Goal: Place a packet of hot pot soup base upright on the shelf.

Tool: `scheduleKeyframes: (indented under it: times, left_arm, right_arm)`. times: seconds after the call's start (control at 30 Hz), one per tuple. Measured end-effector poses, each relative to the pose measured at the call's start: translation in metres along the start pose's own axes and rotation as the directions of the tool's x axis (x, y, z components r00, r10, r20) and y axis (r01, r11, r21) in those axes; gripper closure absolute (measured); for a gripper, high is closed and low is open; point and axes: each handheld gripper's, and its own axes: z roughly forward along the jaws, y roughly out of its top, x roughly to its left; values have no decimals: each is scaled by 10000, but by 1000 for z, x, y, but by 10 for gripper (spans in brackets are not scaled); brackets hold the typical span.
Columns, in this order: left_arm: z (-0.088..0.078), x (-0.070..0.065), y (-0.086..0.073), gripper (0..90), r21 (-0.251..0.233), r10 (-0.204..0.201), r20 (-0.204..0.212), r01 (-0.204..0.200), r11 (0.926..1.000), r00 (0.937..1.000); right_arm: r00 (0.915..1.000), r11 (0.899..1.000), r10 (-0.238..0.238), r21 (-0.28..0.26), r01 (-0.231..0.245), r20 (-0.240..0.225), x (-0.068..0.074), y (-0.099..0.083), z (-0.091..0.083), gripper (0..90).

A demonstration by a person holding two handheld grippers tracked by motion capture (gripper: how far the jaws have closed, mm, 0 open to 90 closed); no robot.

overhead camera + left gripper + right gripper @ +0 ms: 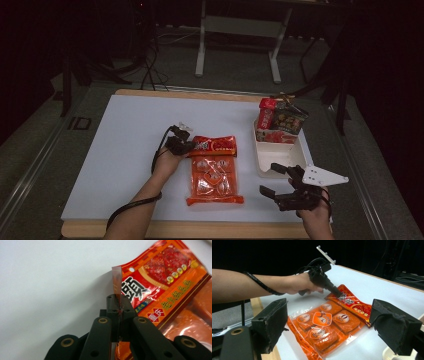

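A red snack packet (214, 145) lies on the white table (130, 150), its near edge overlapping a clear orange packet (213, 180) that holds several wrapped blocks. My left gripper (187, 146) is shut on the red packet's left edge. In the left gripper view the jaws (119, 303) pinch the thin foil seam of the red packet (160, 287), which stands up between them. My right gripper (272, 180) is open near the table's front right, apart from both packets. In the right gripper view, its wide-set jaws (329, 315) frame the orange packet (324, 327) and red packet (354, 305).
A white tray (280, 157) sits at the right of the table, just beyond my right gripper, with several snack packets (280, 120) standing at its far end. Past the table's far edge stand a dark floor and a table frame (240, 30).
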Motion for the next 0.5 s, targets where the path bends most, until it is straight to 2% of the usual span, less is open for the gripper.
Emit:
scheduleKeyframes:
  times: [0.17, 0.23, 0.37, 0.5]
  left_arm:
    - [-12, -5, 2, 900, -551, 358, 74, -353, 9979, 9993]
    - [-19, -9, 2, 900, -743, 682, -10, -681, 9949, 9977]
    - [-31, -14, 4, 900, -1149, 969, 7, -962, 9887, 9953]
    - [-43, -17, 8, 900, -1557, 928, 67, -907, 9836, 9957]
  right_arm:
    - [10000, 10000, 10, -19, -10, 10, 0, 1, -1, 151]
    - [10000, 10000, 29, -36, -29, -2, 0, 1, -1, 151]
    - [10000, 10000, -26, -94, 25, -14, 1, 1, 0, 151]
    - [9993, 9993, -334, -153, 336, 140, 3, 3, -1, 151]
